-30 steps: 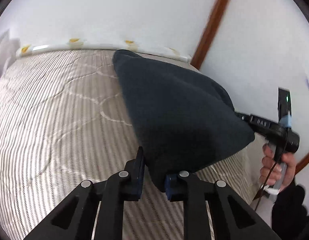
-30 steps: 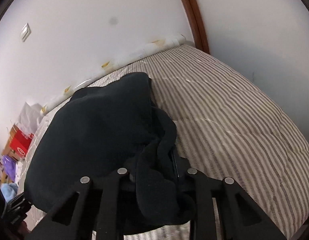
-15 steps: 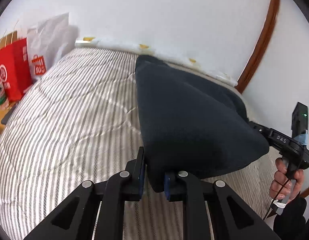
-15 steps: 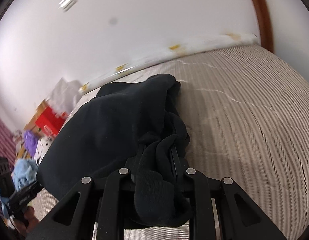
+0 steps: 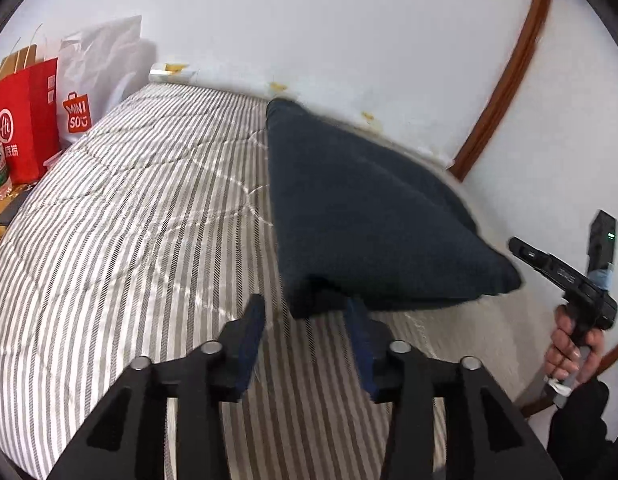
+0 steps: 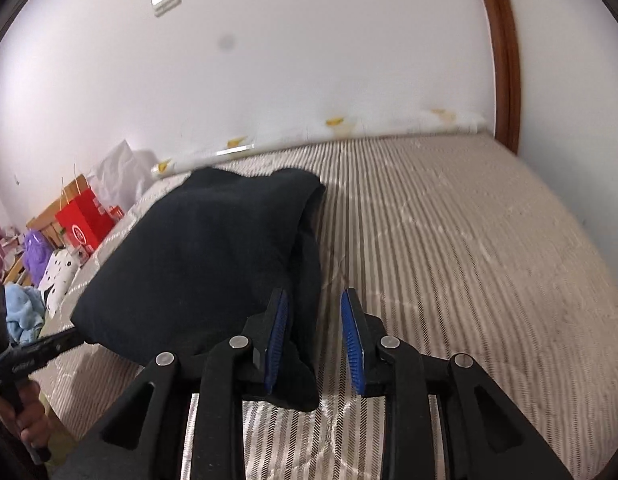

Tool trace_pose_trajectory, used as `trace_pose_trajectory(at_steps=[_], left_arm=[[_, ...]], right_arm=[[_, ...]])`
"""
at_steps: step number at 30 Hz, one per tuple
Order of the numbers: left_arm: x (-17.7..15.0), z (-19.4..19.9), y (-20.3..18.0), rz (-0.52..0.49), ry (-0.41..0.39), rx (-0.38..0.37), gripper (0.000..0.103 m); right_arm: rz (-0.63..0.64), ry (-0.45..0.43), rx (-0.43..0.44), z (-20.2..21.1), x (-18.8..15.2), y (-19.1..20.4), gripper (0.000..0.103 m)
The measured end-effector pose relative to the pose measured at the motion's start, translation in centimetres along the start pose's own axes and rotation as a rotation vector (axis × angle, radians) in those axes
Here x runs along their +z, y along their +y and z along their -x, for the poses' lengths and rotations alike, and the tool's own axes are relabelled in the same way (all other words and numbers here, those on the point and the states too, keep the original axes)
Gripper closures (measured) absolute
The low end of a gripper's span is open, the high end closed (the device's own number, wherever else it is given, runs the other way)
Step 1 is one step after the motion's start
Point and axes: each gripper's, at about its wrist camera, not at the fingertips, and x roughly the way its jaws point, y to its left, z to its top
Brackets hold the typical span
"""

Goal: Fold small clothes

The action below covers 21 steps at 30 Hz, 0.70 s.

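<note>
A dark navy garment (image 5: 357, 216) lies folded on the striped mattress (image 5: 141, 232); it also shows in the right wrist view (image 6: 213, 252). My left gripper (image 5: 307, 312) is open, its blue-padded jaws spread just short of the garment's near corner and holding nothing. My right gripper (image 6: 315, 312) is open too; the garment's near edge lies loose between and under its jaws. The right gripper also shows from outside in the left wrist view (image 5: 557, 272), beside the garment's right corner.
Red shopping bags (image 5: 25, 120) and a white bag (image 5: 97, 80) stand at the bed's left end. A white wall and a brown door frame (image 5: 505, 84) lie behind. Soft toys and a blue cloth (image 6: 25, 308) lie past the bed's left side.
Both grippers have opened and let go of the garment, which has dropped flat onto the mattress. Both have drawn back a little from it.
</note>
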Motion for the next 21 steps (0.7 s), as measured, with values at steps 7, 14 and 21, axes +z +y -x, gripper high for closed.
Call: trace_pose_trajectory(at_steps=[7,14,21], left_arm=[[2.4,1.0,-2.4,-0.086,-0.06,0.047,0.06],[4.1,-3.9,-3.1,-0.099,0.011,0.133,0.06],[3.6,-5.4,-1.2,-0.074,0.074,0.075,0.055]], right_arm=[[0.066,-0.017,0.043,0.6,0.4,2.7,0.075],[0.195,0.077,-0.12,-3.3,-2.8,4.3,0.076],[0.22,0.088,-0.091,-2.1,-1.0,3.4,0.072]])
